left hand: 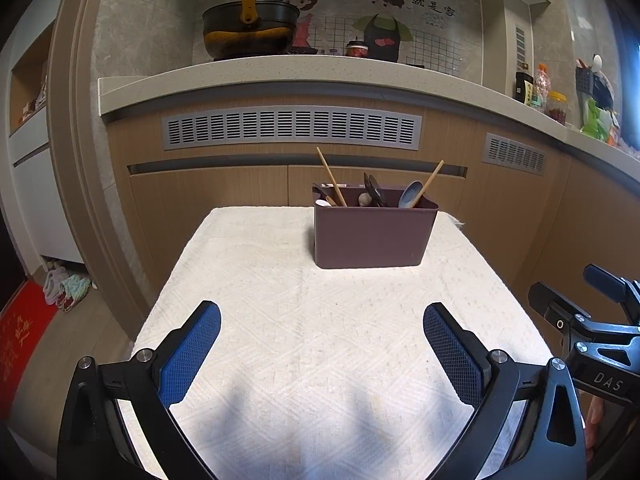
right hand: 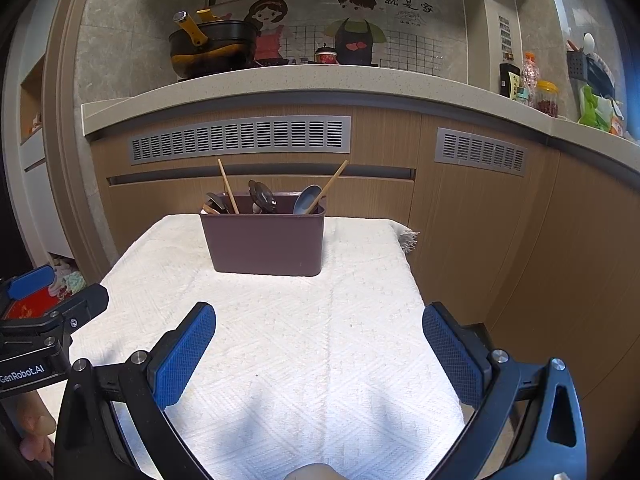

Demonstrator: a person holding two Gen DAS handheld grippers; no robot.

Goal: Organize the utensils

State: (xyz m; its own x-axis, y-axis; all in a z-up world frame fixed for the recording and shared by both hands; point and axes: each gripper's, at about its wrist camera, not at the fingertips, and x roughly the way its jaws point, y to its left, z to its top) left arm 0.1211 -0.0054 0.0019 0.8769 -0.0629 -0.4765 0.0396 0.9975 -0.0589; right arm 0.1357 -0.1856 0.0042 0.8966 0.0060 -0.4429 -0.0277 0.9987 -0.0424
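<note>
A dark maroon utensil box (left hand: 374, 236) (right hand: 266, 240) stands at the far end of a small table covered with a white woven cloth (left hand: 320, 340) (right hand: 280, 340). Inside it lean two wooden chopsticks (left hand: 331, 178) (right hand: 228, 186), a blue-grey spoon (left hand: 411, 194) (right hand: 307, 199) and dark spoons (left hand: 375, 191) (right hand: 262, 196). My left gripper (left hand: 322, 322) is open above the near cloth, nothing between its blue pads. My right gripper (right hand: 319, 322) is also open and empty, well short of the box. Each gripper shows at the edge of the other's view.
Wooden kitchen cabinets with grey vents (left hand: 292, 127) (right hand: 240, 140) run right behind the table. The counter above holds a black wok (left hand: 250, 30) (right hand: 212, 50), bottles and jars (left hand: 540, 88) (right hand: 528, 80). Slippers and a red mat (left hand: 24, 340) lie on the floor at left.
</note>
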